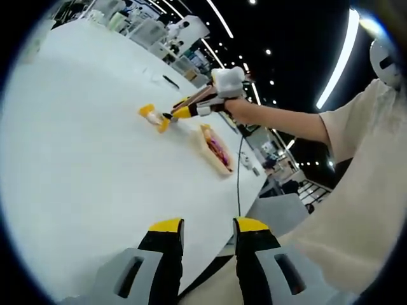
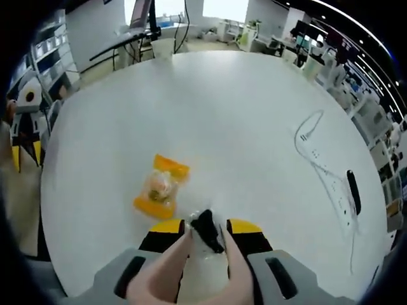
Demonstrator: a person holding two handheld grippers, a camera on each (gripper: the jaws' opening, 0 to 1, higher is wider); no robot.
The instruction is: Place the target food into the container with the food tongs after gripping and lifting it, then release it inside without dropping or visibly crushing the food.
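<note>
On the white table point(image 1: 76, 159) I see a wrapped snack point(image 2: 161, 187) near my right gripper point(image 2: 205, 230), fingers grasping tongs point(image 2: 206, 232); left gripper point(image 1: 208, 225) fingers released.

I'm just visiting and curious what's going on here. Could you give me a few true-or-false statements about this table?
1. The packet lies on the table. True.
2. The packet is inside the tray. False: it lies on the table beside it.
3. The left gripper holds the packet. False: its jaws are open and empty.
4. The right gripper carries tongs. True.
</note>
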